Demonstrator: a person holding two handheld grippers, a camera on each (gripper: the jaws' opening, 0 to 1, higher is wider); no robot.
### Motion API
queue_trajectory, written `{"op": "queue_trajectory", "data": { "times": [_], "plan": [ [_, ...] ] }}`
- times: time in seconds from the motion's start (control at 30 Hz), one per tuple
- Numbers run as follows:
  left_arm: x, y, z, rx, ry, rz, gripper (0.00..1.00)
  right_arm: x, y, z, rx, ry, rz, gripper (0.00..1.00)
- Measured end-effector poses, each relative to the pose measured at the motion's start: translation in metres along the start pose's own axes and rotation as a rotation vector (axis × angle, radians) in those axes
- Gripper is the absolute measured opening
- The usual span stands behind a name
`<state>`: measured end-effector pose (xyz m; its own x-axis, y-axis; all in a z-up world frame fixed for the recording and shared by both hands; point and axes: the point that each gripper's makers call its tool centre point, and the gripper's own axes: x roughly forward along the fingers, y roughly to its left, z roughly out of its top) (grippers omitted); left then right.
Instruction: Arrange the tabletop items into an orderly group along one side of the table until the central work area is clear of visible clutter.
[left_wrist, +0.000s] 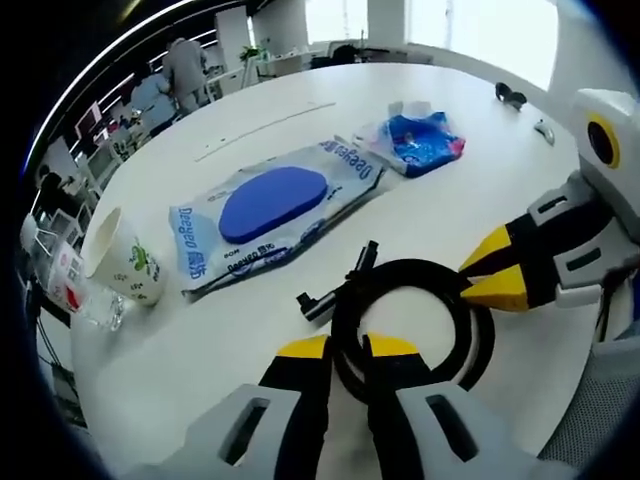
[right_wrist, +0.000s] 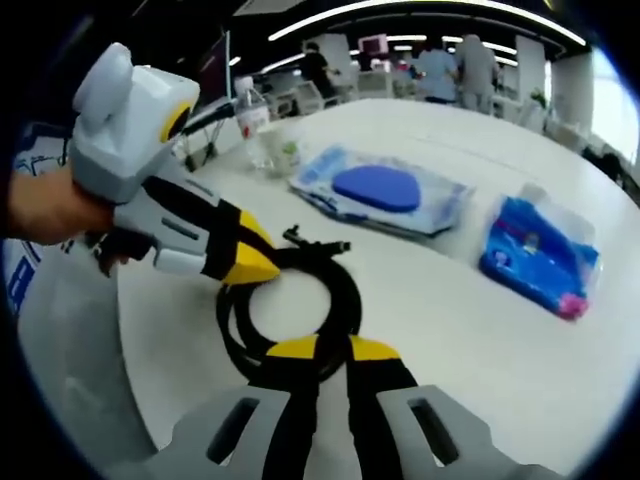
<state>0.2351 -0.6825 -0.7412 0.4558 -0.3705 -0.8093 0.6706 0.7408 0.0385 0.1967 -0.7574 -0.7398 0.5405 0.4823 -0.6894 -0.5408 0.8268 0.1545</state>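
black coiled rubber hose (left_wrist: 410, 325) lies on the white round table (left_wrist: 300, 110) in the left gripper view. left gripper (left_wrist: 346, 350) is clenched on the coil's near edge; right gripper (left_wrist: 492, 270) pinches its far side. beyond lie a clear bag with a blue oval pad (left_wrist: 275, 205), a blue printed packet (left_wrist: 420, 140) and a white paper cup (left_wrist: 122, 258).

right gripper view: right gripper (right_wrist: 333, 349) grasps the hose (right_wrist: 295, 300); left gripper (right_wrist: 262, 262), held by a hand (right_wrist: 45, 215), clamps the opposite side.
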Motion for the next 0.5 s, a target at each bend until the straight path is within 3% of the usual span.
{"op": "queue_trajectory", "data": {
  "times": [0.5],
  "plan": [
    [0.0009,-0.0014,0.0071,0.043,-0.025,-0.006,0.12,-0.0011,-0.0044,-0.0005,0.036,0.004,0.003,0.08]
  ]
}}
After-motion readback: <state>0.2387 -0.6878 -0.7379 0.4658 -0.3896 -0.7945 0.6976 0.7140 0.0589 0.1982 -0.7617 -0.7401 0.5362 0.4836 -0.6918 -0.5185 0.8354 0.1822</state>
